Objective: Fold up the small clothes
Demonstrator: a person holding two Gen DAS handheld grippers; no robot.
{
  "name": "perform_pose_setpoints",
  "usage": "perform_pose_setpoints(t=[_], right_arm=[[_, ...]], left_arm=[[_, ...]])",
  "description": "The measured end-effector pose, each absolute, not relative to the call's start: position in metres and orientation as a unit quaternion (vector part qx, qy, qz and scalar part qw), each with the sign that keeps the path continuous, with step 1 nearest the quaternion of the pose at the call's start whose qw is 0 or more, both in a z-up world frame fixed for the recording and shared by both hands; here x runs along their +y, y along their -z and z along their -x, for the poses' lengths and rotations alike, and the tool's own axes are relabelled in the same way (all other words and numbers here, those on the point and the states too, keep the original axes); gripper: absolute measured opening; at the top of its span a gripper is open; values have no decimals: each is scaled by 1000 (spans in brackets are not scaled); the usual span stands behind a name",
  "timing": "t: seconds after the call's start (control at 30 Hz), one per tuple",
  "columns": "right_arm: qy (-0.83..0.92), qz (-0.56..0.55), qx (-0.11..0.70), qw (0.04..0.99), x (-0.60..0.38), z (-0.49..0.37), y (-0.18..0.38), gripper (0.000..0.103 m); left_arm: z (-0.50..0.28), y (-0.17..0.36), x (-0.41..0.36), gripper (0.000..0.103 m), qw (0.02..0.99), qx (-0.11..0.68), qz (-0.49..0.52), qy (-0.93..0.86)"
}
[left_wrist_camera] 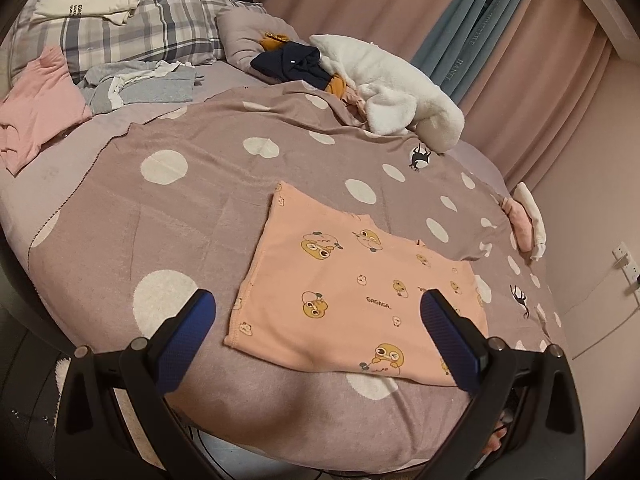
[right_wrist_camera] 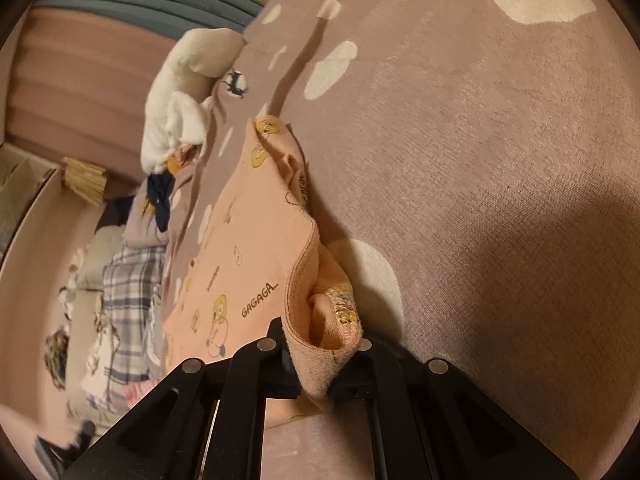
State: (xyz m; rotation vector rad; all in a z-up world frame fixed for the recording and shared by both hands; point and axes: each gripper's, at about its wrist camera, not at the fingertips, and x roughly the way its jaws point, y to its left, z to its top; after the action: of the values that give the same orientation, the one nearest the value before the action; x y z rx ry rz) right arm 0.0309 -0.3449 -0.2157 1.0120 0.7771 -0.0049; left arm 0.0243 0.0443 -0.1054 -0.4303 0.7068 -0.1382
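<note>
A small peach shirt [left_wrist_camera: 352, 296] printed with yellow cartoon faces and "GAGAGA" lies flat on the mauve polka-dot blanket [left_wrist_camera: 192, 208]. My left gripper [left_wrist_camera: 318, 314] is open and empty, hovering above the shirt's near edge, its blue pads [left_wrist_camera: 188, 340] spread wide. In the right wrist view my right gripper [right_wrist_camera: 320, 360] is shut on a corner of the peach shirt [right_wrist_camera: 248, 248], which bunches up between the black jaws and lifts off the blanket [right_wrist_camera: 480, 160]. The right gripper's fingertips are hidden by the cloth.
A white fluffy garment [left_wrist_camera: 396, 88] and dark clothes [left_wrist_camera: 292, 62] lie at the far side. A pink shirt [left_wrist_camera: 36, 108], grey clothes [left_wrist_camera: 140, 84] and a plaid pillow [left_wrist_camera: 132, 28] sit far left. Curtains [left_wrist_camera: 520, 40] hang at the right, with a wall socket [left_wrist_camera: 624, 260].
</note>
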Motion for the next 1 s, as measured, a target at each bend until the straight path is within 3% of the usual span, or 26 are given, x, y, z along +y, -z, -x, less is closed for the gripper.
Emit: perform_pose_setpoints(t=[0.4, 1.0], right_arm=[[-38, -418, 323, 848, -319, -38, 155, 7], [-98, -392, 317, 858, -275, -54, 127, 7]], left_arm=[[-18, 109, 78, 102, 900, 349, 255, 55], [-12, 110, 104, 102, 897, 346, 270, 50]])
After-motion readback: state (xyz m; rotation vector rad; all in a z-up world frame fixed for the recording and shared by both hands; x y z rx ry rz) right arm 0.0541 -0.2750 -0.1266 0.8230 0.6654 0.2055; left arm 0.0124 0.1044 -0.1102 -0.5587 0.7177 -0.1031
